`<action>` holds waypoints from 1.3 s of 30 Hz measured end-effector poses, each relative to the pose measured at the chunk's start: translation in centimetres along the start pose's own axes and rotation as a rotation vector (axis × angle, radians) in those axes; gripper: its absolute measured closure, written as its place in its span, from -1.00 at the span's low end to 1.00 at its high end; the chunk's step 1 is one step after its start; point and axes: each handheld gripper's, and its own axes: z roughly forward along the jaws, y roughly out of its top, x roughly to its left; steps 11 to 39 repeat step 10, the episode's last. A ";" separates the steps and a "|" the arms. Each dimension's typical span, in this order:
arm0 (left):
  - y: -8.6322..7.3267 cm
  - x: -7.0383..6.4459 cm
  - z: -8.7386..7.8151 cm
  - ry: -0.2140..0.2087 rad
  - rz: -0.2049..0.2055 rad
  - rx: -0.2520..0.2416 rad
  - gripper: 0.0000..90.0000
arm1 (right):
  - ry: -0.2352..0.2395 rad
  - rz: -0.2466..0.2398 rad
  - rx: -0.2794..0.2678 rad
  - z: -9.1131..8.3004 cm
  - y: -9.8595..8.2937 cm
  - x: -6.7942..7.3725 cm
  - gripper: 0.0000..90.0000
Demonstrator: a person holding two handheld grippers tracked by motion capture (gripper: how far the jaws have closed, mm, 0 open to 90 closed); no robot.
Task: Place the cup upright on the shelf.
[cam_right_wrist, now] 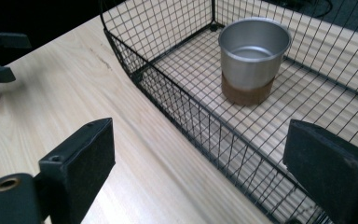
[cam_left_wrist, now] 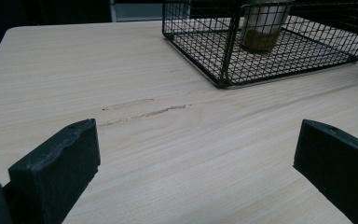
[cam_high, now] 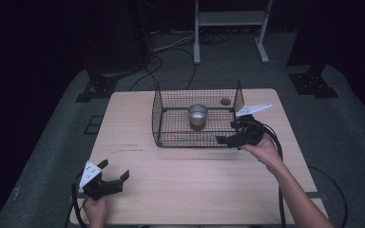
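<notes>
A black wire basket (cam_high: pixel 185 138) stands in the middle of the wooden table (cam_high: pixel 195 190). Upright inside it is a metal cup (cam_high: pixel 197 115) with a brown base. My right gripper (cam_high: pixel 228 132) is open at the basket's front right corner, outside the wire. In the right gripper view its jaws (cam_right_wrist: pixel 198 130) straddle the basket's wall (cam_right_wrist: pixel 168 88), with the cup (cam_right_wrist: pixel 253 56) beyond. My left gripper (cam_high: pixel 115 168) is open and empty near the table's front left. Its view (cam_left_wrist: pixel 195 130) looks across bare wood to the basket (cam_left_wrist: pixel 223 60) and cup (cam_left_wrist: pixel 263 25).
A small dark round spot (cam_high: pixel 225 101) marks the table behind the basket. A faint scuff (cam_high: pixel 130 148) lies on the wood left of the basket. On the floor behind are white frame legs (cam_high: pixel 230 28), black stands (cam_high: pixel 311 80) and cables.
</notes>
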 end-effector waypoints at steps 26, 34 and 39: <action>0.0 0.0 0.0 0.000 -0.004 0.006 -1.00 | 0.038 0.026 -0.040 -0.6 -4.0 0.7 -0.82; 0.0 0.0 0.0 0.000 -0.004 0.006 -1.00 | 0.038 0.026 -0.040 -0.6 -4.0 0.7 -0.82; 0.0 0.0 0.0 0.000 -0.004 0.006 -1.00 | 0.038 0.026 -0.040 -0.6 -4.0 0.7 -0.82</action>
